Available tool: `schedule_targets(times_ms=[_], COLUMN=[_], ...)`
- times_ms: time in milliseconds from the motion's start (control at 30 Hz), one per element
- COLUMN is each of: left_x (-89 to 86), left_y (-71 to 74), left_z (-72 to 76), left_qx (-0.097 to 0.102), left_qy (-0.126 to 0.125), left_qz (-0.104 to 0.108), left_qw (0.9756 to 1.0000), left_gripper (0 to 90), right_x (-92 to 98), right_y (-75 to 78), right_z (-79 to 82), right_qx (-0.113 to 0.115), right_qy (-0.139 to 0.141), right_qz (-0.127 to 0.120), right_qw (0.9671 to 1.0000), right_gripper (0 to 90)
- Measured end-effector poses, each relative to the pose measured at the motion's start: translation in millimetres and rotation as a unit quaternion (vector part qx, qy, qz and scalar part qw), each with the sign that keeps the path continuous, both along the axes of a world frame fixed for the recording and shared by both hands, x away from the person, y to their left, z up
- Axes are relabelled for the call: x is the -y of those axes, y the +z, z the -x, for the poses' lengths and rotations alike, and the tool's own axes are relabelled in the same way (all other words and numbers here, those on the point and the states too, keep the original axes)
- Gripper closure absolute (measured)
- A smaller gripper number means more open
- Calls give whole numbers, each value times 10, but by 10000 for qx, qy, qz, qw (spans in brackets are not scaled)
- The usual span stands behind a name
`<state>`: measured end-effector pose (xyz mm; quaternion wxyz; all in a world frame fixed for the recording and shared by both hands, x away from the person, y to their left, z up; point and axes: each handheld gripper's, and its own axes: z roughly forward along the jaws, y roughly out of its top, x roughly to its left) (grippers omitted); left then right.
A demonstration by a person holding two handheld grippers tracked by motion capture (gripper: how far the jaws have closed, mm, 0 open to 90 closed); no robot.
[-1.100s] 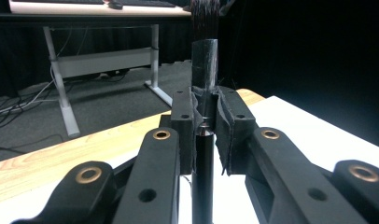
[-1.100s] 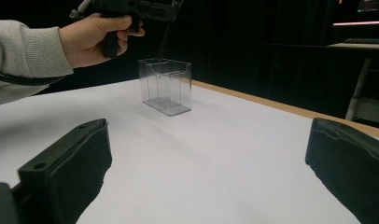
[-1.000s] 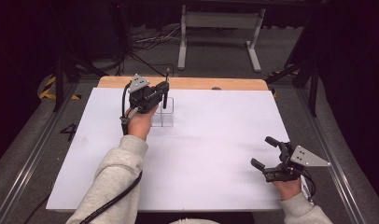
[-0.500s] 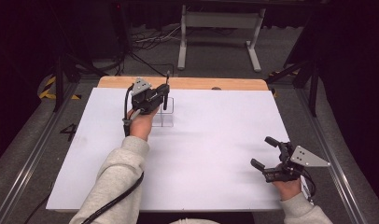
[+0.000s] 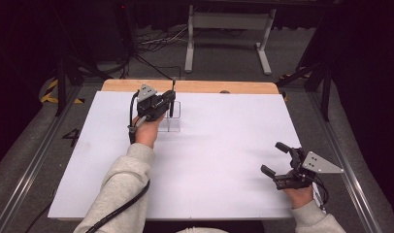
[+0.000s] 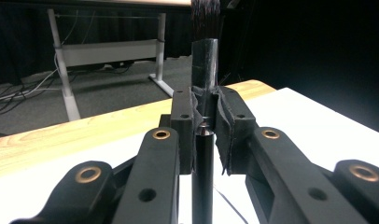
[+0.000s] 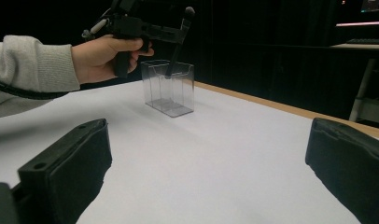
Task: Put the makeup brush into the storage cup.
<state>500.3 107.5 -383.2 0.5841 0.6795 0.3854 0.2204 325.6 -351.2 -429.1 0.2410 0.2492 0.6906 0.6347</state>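
Observation:
A black brush [image 5: 173, 97] stands nearly upright with its bristles up, and my left gripper [image 5: 171, 103] is shut on its handle. In the left gripper view the pads [image 6: 227, 126] press on the brush's shaft [image 6: 205, 60] from both sides. The brush [image 7: 179, 39] has its lower end inside the top of a clear plastic container [image 7: 171, 88], which stands on the white table sheet [image 5: 219, 141] near the far left. My right gripper [image 5: 274, 158] rests at the near right of the table, open with nothing between its fingers [image 7: 68, 161].
A wooden strip [image 5: 209, 87] runs along the table's far edge behind the container [image 5: 172, 124]. A white metal stand [image 5: 229, 29] and cables lie on the floor beyond. The person's grey sleeve [image 5: 117, 189] crosses the near left of the sheet.
The left gripper has sunk a little with the brush, bringing its lower end down into the container. The right gripper has stayed where it was.

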Motion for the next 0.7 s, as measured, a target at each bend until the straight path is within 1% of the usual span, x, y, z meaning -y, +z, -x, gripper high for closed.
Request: schedule_targets(times_ms=[233,267,300,333,400,467,500,533,700], left_x=[-11,-15,-20,-25,-31,-31,-29,-25,-28], left_y=[-54,-61,-68,-74,-85,-103,-112,-120,-172], left_z=[-2,2,0,2,1,3,8,7,26], left_qx=[-37,-80,-63,-89,-57,-65,-107,-82,-144], left_qy=[32,28,42,35,38,18,22,14,-12], left_qz=[1,-2,1,-2,-9,2,2,5,-25], left_qw=[10000,10000,10000,10000,10000,10000,9999,10000,9999], left_gripper=[786,786,786,786,786,786,785,785,785], right_x=[-2,0,1,2,1,0,-2,-2,-3], right_y=[0,0,0,0,-1,-2,-4,-4,-3], right_z=[1,2,0,-1,-4,-5,-6,-6,-6], right_qx=[18,10,12,3,-3,-7,-18,-18,-21], right_qy=[32,23,20,24,26,33,48,48,44], right_qz=[19,3,-14,-15,-20,-21,-23,-23,-17], right_qw=[10000,10000,10000,10000,10000,10000,10000,10000,10000], right_gripper=[9,9,9,8,9,9,9,9,9])
